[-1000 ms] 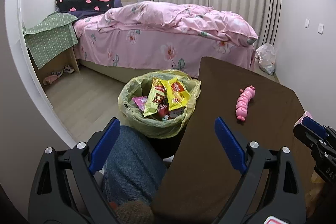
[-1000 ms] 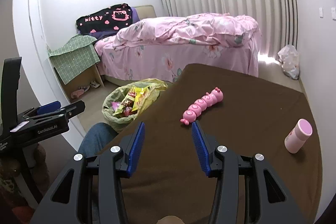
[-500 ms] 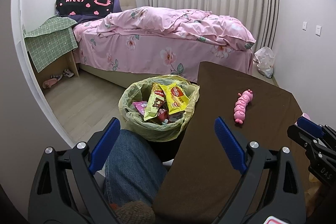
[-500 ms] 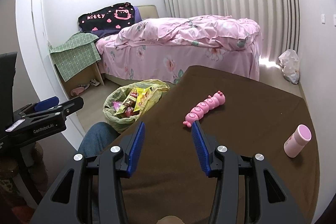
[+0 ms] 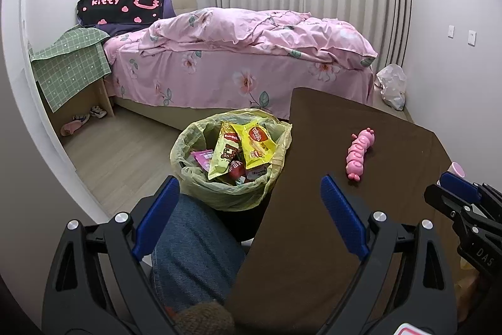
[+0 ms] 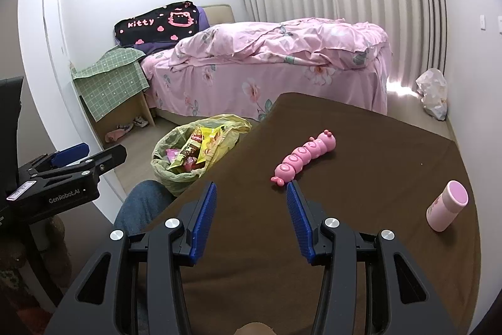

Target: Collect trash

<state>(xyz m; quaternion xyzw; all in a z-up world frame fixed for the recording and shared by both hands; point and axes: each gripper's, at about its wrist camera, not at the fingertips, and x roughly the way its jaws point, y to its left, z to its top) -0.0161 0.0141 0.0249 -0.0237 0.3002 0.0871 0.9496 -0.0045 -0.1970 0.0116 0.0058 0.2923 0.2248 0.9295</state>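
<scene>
The left tongs (image 5: 248,209) are spread wide with nothing between them, tilted downward over the near left edge of the brown worktop (image 5: 392,153) and a denim-clad knee (image 5: 194,247). The right tongs (image 6: 251,209) are tilted down over the worktop's near side, parted about halfway and empty, with the tip of the right pad (image 6: 293,193) just short of a pink caterpillar toy (image 6: 306,156). A pink bottle (image 6: 447,209) lies on its side toward the right edge. The trash, a bunch of snack wrappers (image 5: 241,149), sits in the bin lined with a yellow-green bag (image 5: 204,184) on the floor just beside the worktop's left edge, in front of the pink bed (image 5: 238,58).
</scene>
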